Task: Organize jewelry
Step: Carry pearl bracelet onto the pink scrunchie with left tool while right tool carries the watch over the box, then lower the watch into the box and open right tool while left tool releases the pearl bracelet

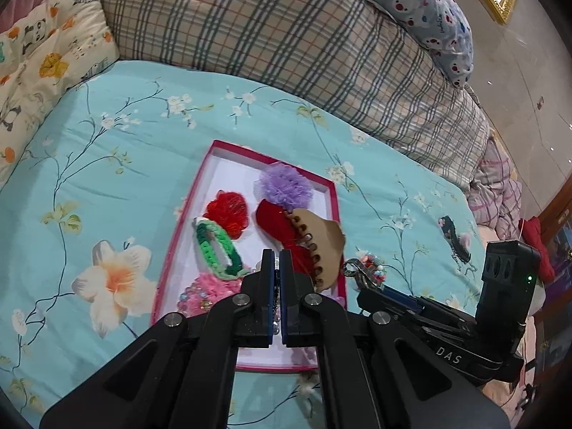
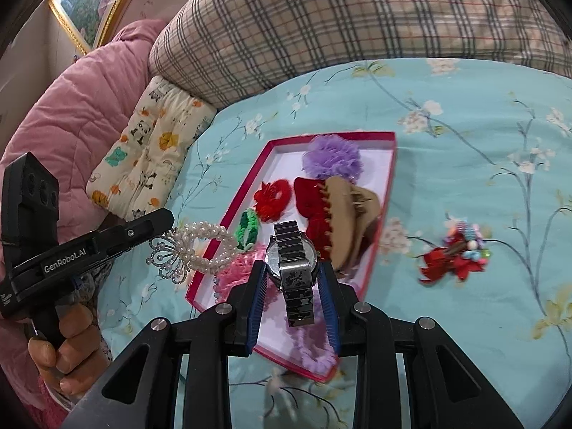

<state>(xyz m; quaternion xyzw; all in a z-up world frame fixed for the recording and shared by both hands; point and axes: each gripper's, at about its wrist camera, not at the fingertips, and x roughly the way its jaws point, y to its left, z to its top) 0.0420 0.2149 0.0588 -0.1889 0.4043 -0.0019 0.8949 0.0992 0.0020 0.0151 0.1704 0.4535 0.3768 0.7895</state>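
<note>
A pink-rimmed white tray (image 1: 214, 153) (image 2: 321, 137) lies on the bed. It holds a purple pom (image 1: 282, 184) (image 2: 330, 157), a red scrunchie (image 1: 227, 211) (image 2: 271, 196), a green knitted band (image 1: 214, 250) (image 2: 248, 227), a red velvet piece under a tan claw clip (image 1: 321, 243) (image 2: 348, 214), and pink items. My left gripper (image 1: 277, 261) (image 2: 168, 221) is shut on a pearl bracelet with a silver butterfly (image 2: 195, 250), held over the tray's left edge. My right gripper (image 2: 291, 271) (image 1: 361, 286) grips a metal watch (image 2: 291, 261) above the tray's near part.
A red and beaded ornament (image 2: 454, 254) (image 1: 371, 264) lies on the turquoise floral sheet (image 1: 107, 164) right of the tray. A dark comb-like clip (image 1: 455, 239) lies farther right. Plaid bedding (image 1: 268, 35), a panda pillow (image 2: 143, 157) and a pink quilt (image 2: 82, 107) line the back.
</note>
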